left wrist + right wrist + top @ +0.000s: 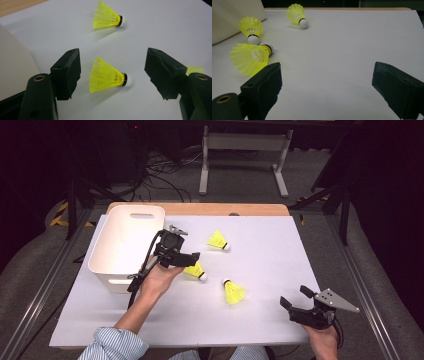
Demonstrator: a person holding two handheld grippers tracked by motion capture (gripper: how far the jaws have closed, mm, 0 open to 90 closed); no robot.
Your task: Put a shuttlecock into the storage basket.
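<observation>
Left gripper jaws apart around middle shuttlecock lying on white tabletop, white bin whole from high view, right gripper jaws apart, over bare tabletop near front edge

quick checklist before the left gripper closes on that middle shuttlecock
1. Left gripper open: ok, jaws spread wide.
2. Middle shuttlecock between the jaws: ok, centred, lying on its side.
3. Pads touching the skirt: not ok, gaps on both sides.
4. Far shuttlecock clear of the grasp: ok, well apart.
5. White bin beside the gripper for the drop: ok, contents cannot tell.
6. Right gripper out of the way: ok, open near the table corner.
</observation>
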